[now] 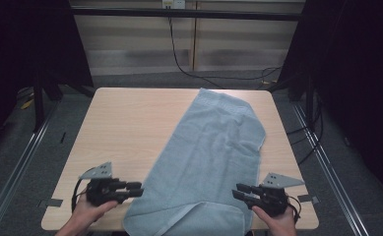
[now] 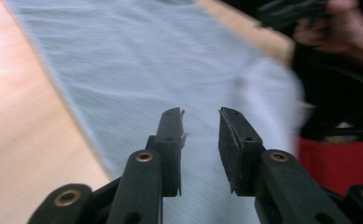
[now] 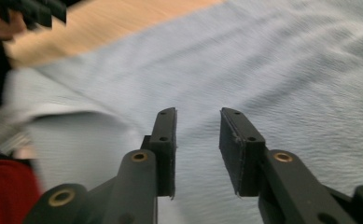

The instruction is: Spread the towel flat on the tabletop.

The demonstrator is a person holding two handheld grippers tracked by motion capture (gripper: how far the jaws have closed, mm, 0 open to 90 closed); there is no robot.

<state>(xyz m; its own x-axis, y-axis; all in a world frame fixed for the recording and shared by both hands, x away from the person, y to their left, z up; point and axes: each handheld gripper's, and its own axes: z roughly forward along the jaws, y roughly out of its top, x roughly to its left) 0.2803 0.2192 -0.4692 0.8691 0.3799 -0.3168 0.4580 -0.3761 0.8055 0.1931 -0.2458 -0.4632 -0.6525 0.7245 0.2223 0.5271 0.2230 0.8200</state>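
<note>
A light blue towel [image 1: 213, 147] lies lengthwise down the wooden table [image 1: 125, 128], and its near end, folded over, reaches the front edge. My left gripper [image 1: 141, 189] hovers by the towel's near left edge and points toward it. In the left gripper view my left gripper [image 2: 200, 114] is open over the towel [image 2: 146, 60] with nothing between the jaws. My right gripper [image 1: 236, 190] sits at the towel's near right edge, pointing left. In the right gripper view my right gripper [image 3: 198, 112] is also open above the towel [image 3: 272, 70], holding nothing.
Bare wood shows left of the towel. Dark frame posts [image 1: 39, 98] stand at both sides of the table, and a black cable [image 1: 179, 59] runs along the floor behind it. Something red [image 2: 342, 158] shows below the table's front edge.
</note>
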